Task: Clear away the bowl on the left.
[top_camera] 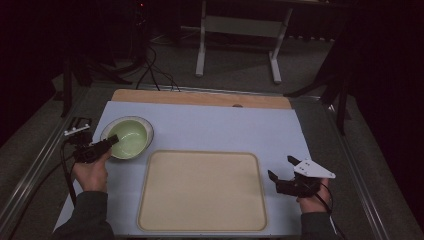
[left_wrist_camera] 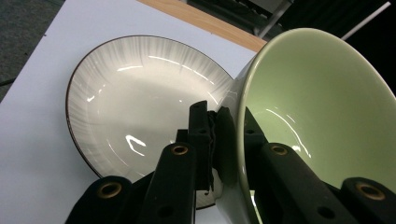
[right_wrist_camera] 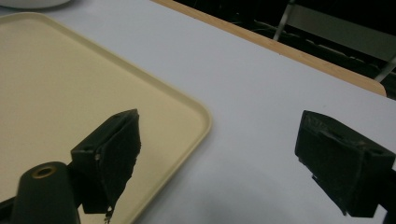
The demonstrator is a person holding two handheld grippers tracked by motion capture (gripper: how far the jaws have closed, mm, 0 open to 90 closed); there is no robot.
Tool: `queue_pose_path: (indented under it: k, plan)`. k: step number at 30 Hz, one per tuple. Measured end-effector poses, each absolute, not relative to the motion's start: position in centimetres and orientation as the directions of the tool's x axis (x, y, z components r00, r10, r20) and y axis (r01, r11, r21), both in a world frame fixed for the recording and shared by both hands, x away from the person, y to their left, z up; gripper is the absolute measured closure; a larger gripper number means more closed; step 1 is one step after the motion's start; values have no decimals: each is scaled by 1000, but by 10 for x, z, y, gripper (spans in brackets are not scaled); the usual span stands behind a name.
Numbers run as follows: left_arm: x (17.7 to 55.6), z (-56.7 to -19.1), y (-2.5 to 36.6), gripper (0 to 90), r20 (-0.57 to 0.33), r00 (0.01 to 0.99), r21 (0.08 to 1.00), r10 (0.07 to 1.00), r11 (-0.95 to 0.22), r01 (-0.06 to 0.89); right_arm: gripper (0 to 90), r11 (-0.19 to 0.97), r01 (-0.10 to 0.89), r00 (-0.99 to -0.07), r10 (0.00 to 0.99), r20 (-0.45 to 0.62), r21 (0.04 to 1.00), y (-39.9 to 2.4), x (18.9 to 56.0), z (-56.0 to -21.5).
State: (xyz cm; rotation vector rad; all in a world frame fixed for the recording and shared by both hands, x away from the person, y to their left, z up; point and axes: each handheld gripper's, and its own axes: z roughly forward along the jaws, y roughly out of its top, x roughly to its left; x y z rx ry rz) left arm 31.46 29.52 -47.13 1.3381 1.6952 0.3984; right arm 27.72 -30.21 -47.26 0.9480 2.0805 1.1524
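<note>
A pale green bowl [top_camera: 129,138] [left_wrist_camera: 317,107] is over a white plate with a dark rim [top_camera: 145,124] [left_wrist_camera: 135,98] at the mat's left. My left gripper [top_camera: 108,143] [left_wrist_camera: 228,130] is shut on the bowl's near rim, one jaw inside and one outside. In the left gripper view the bowl looks tilted against the plate; whether it is raised off the plate I cannot tell. A large cream tray [top_camera: 202,190] [right_wrist_camera: 70,84] lies empty at the front middle. My right gripper [top_camera: 281,167] [right_wrist_camera: 219,144] stands open just off the tray's right edge, with nothing between its jaws.
A pale blue mat [top_camera: 220,127] covers the table, with a wooden strip [top_camera: 200,98] along its far edge. Metal rails [top_camera: 357,170] border both sides. Cables [top_camera: 155,75] and a white-legged stand [top_camera: 240,45] are on the floor beyond.
</note>
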Motion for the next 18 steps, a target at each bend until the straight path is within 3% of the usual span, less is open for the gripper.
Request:
queue_pose_path:
  k: [18]
  plan:
    - [305,-464,282,819,-460,47,724,887,344,598,138,373,301,-582,801,-141,877,-303,276,-471]
